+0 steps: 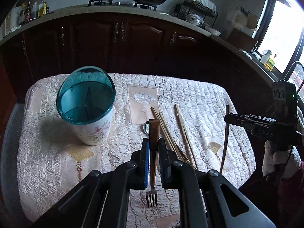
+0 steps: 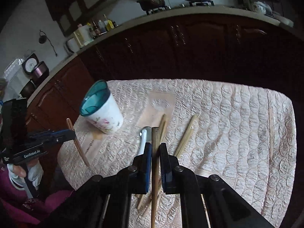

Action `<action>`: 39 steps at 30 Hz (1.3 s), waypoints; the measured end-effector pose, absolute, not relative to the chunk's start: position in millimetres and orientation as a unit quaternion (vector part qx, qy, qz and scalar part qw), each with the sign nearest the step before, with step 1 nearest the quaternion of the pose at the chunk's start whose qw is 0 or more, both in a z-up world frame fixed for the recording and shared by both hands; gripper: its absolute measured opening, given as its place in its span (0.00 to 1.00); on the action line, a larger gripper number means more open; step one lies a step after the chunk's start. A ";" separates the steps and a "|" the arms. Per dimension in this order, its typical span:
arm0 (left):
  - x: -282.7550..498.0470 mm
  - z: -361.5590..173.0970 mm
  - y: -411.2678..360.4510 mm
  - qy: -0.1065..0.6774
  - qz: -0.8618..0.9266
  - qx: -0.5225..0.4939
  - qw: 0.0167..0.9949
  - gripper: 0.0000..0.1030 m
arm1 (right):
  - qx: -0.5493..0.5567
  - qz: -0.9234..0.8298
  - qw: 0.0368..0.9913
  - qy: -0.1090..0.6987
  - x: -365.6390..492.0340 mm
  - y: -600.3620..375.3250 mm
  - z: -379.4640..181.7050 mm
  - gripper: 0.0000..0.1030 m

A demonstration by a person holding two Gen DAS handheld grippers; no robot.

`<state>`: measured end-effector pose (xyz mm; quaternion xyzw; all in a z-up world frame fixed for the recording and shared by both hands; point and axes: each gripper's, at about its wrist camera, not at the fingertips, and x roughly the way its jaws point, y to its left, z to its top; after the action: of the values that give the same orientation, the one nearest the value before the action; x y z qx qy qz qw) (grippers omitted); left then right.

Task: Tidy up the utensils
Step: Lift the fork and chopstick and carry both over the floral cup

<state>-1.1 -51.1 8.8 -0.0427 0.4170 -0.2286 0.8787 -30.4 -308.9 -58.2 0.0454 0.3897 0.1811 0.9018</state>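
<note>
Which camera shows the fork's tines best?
Left wrist: the fork hangs between its jaws, tines visible below. Right wrist shows only the handle in the left gripper; tines are not discernible.

On the side of the left gripper (image 2: 73, 133), seen from the right wrist camera, a small white print reads "GenRobot.AI". Under it, on the same black body, stands a smaller white label, but its letters are too tiny to read.

On the side of the right gripper (image 1: 227, 118), seen from the left wrist camera, faint raised letters read about "DAS"; the middle letter is not sure.

The bottles (image 1: 35, 9) on the far bench have labels, but nothing on them can be read. The round dial (image 2: 30, 65) at the left has marks too blurred to read.
</note>
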 end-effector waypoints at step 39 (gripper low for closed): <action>67.4 128.7 38.0 0.287 -0.134 -0.084 0.945 0.09 | -0.016 0.270 0.936 0.224 47.2 -165.8 114.5 0.10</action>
<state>67.4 38.0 128.7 -0.0841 0.2872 -0.1341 0.9447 47.2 -165.8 114.5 -0.0164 0.2238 0.2704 0.9362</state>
